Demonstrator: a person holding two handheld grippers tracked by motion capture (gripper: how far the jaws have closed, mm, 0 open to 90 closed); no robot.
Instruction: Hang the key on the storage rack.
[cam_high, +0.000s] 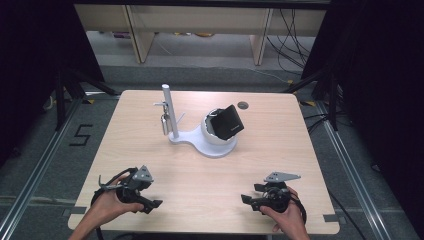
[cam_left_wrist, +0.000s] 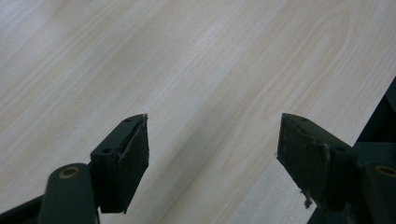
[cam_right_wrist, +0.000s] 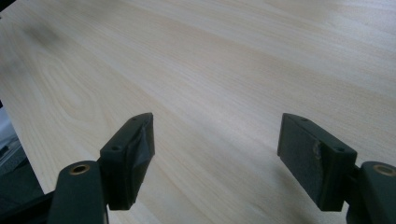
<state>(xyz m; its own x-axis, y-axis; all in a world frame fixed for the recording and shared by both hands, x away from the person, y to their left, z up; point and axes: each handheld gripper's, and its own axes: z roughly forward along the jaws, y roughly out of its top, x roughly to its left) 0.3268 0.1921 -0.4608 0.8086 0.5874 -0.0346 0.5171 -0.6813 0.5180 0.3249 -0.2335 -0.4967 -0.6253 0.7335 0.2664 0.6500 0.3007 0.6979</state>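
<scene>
A white stand (cam_high: 200, 141) sits at the middle of the wooden table (cam_high: 150, 165). A white post (cam_high: 170, 112) rises from its left end, with a small metal padlock (cam_high: 164, 123) hanging on a hook at its side. A black box (cam_high: 227, 122) rests tilted in a white round cup at the stand's right end. Near the front left, a hand holds my left gripper (cam_high: 151, 205), open and empty over bare wood (cam_left_wrist: 212, 135). My right gripper (cam_high: 248, 194) lies near the front right, also open (cam_right_wrist: 215, 135), with nothing between its jaws.
A small dark round grommet (cam_high: 243, 105) is set in the table top near the far edge. Beyond the table stand light wooden furniture legs (cam_high: 142, 35) and trailing cables (cam_high: 295, 40) on the floor. Black stand legs flank the table on both sides.
</scene>
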